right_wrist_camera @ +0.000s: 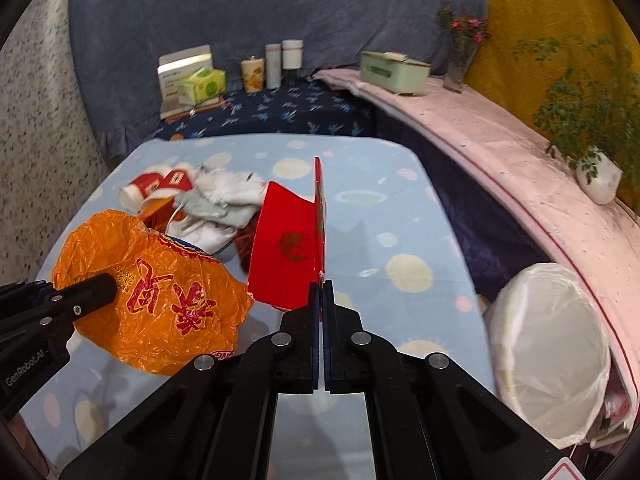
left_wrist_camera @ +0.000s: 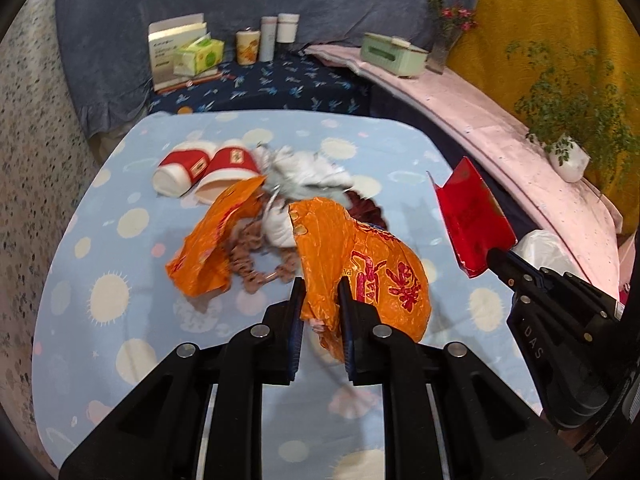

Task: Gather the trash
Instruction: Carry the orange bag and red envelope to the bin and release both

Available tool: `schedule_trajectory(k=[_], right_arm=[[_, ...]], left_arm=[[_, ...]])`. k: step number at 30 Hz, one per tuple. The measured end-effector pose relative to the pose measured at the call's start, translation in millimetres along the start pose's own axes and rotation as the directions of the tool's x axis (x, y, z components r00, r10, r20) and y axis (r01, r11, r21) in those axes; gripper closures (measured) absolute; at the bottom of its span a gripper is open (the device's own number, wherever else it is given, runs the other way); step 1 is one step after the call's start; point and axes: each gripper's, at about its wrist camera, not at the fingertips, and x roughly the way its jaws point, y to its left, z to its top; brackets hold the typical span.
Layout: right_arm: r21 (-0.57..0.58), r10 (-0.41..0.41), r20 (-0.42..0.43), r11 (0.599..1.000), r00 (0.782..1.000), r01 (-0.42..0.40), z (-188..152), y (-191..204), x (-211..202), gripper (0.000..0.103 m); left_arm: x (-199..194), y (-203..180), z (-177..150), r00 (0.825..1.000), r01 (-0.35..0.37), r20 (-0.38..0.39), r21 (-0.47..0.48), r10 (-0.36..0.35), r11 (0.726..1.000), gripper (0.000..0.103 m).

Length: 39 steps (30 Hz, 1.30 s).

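Blue draped cloth and a yellow hanging close off the back of the scene, and a bench (left_wrist_camera: 100, 240) under a pale blue spotted cover carries the litter. Two pieces have been picked up at once. An orange plastic bag (left_wrist_camera: 360, 264) is pinched between the nearly closed jaws of the left gripper (left_wrist_camera: 320, 292) near the front edge of the bench. A red card box (right_wrist_camera: 288, 248) is clamped by its thin wall in the fully closed jaws of the right gripper (right_wrist_camera: 322, 292). Two red paper cups (left_wrist_camera: 208, 172), crumpled white paper (left_wrist_camera: 304, 176) and another orange wrapper (left_wrist_camera: 216, 240) are left mid-bench. A white-lined bin (right_wrist_camera: 552, 344) stands just off the right edge; the next move is judged to be a carry over its rim, then release.
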Motion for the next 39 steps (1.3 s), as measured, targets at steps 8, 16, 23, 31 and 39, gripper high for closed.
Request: schedule_trajectory(k=[8,16,23,31,39], right_arm=[[0.108,-0.105,0.066,0.989,0.992,0.098,0.5,-63.2,-41.2,0.102],[0.227,-0.212,0.05,0.954,0.976,0.196,-19.4,-133.6,-59.2,0.102],[0.321,-0.277,0.003,0.91,0.961,0.261,-46.7,-193.8,-60.9,0.102],[0.38,-0.298,-0.046,0.877,0.953,0.293,-69.5,-237.7,-51.0,0.102],[0.424,-0.312,-0.065,0.851,0.948,0.309,-79.0,-255.7,-44.2,0.079]], left_arm=[[-16.6,-65.7,19.2,0.996,0.07,0.053,0.098,-0.075,0.993,0.087],[-18.0,-144.8,26.5,0.984,0.153,0.06,0.208,-0.169,0.966,0.087],[-5.6,-210.3,26.0,0.972,0.21,0.037,0.289,-0.231,0.934,0.087],[19.3,-270.9,21.4,0.961,0.267,-0.024,0.345,-0.276,0.9,0.087],[37.0,-297.8,19.3,0.96,0.271,-0.038,0.371,-0.277,0.888,0.043]])
